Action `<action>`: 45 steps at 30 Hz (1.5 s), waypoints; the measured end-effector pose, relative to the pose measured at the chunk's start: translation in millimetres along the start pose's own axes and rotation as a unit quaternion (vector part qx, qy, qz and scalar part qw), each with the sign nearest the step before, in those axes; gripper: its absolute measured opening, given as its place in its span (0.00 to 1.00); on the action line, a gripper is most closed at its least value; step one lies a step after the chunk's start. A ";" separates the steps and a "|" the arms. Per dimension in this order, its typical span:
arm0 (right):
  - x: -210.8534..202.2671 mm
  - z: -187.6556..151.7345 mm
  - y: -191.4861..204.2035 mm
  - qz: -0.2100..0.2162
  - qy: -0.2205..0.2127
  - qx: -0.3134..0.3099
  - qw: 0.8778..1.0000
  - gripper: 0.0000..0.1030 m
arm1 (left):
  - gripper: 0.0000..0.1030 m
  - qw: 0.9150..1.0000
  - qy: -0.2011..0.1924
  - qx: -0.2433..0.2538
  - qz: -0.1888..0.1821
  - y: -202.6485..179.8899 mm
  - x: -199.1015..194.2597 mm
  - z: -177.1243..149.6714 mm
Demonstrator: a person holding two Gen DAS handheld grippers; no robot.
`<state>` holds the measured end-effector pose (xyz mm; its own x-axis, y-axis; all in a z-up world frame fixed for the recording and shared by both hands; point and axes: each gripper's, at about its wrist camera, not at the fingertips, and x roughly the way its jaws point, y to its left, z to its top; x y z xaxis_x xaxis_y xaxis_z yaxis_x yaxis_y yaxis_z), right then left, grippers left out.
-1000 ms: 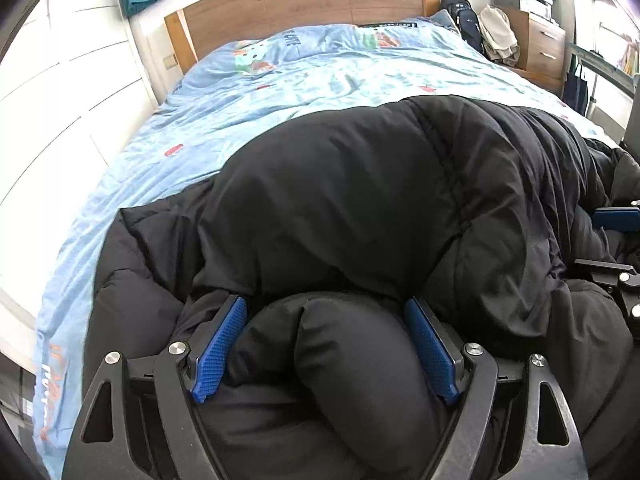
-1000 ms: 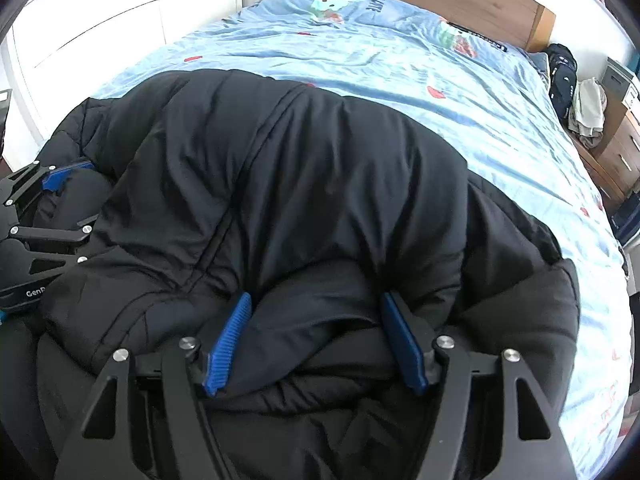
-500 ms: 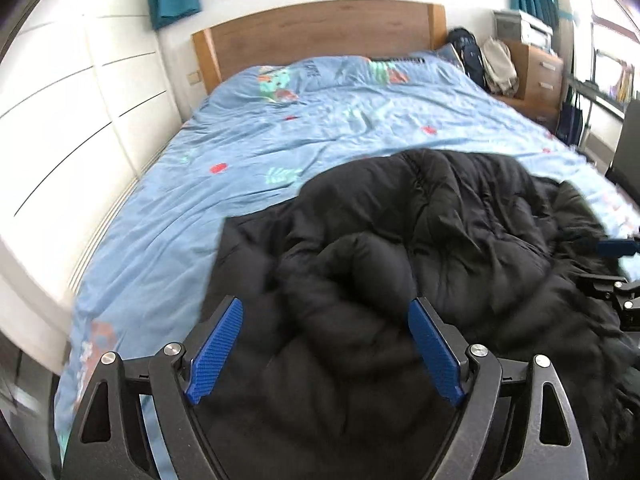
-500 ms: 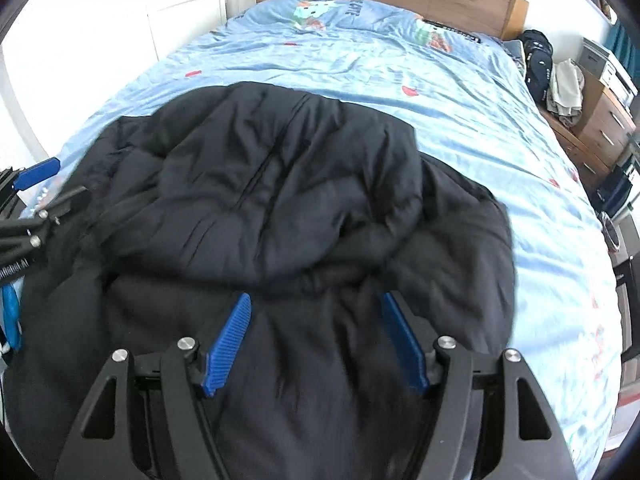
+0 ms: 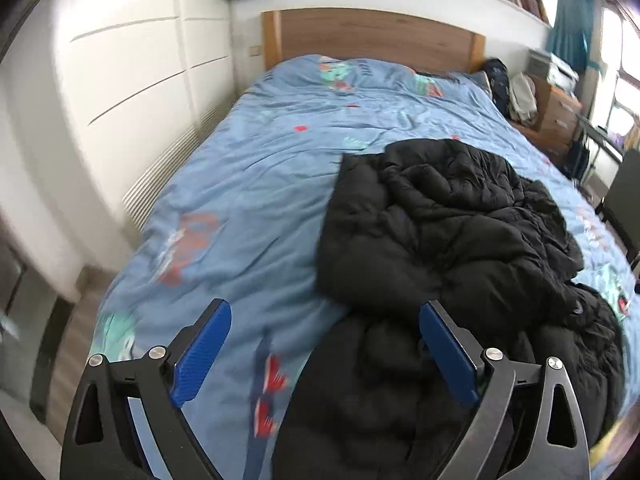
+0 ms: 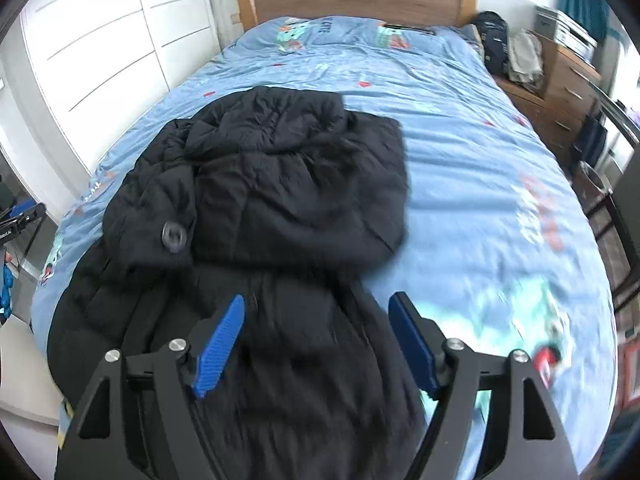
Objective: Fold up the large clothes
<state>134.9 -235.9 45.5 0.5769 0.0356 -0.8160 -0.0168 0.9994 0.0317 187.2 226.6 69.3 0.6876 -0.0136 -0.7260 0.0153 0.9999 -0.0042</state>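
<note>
A large black puffy jacket [image 5: 448,240] lies on the blue bed cover, its top part folded over the lower part; it also shows in the right wrist view [image 6: 280,184]. My left gripper [image 5: 324,352] is open and empty, raised above the jacket's left edge and the cover. My right gripper [image 6: 316,340] is open and empty, raised above the jacket's near end. A round grey button or badge [image 6: 173,237] shows on the jacket's left side.
The bed [image 6: 480,152] has a wooden headboard [image 5: 372,36]. White wardrobe doors [image 5: 120,92] stand along the left. A wooden dresser [image 6: 560,76] with bags and clothes stands at the right. A dark chair [image 5: 624,196] is by the bed's right side.
Both grippers let go of the jacket fold and drew back and up. The jacket now lies folded over on the bed, further away from both cameras.
</note>
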 end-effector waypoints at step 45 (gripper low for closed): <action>54.5 -207.7 -106.7 0.214 0.087 0.282 0.931 0.87 | 0.99 0.904 0.165 -0.256 -0.299 101.8 70.6 -233.3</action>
<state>-1.5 -339.6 -122.2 0.4748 0.4796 -0.7379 0.2451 0.7332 0.6343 67.9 329.4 -142.8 0.4121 -0.6345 -0.6539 -0.0838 0.6882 -0.7206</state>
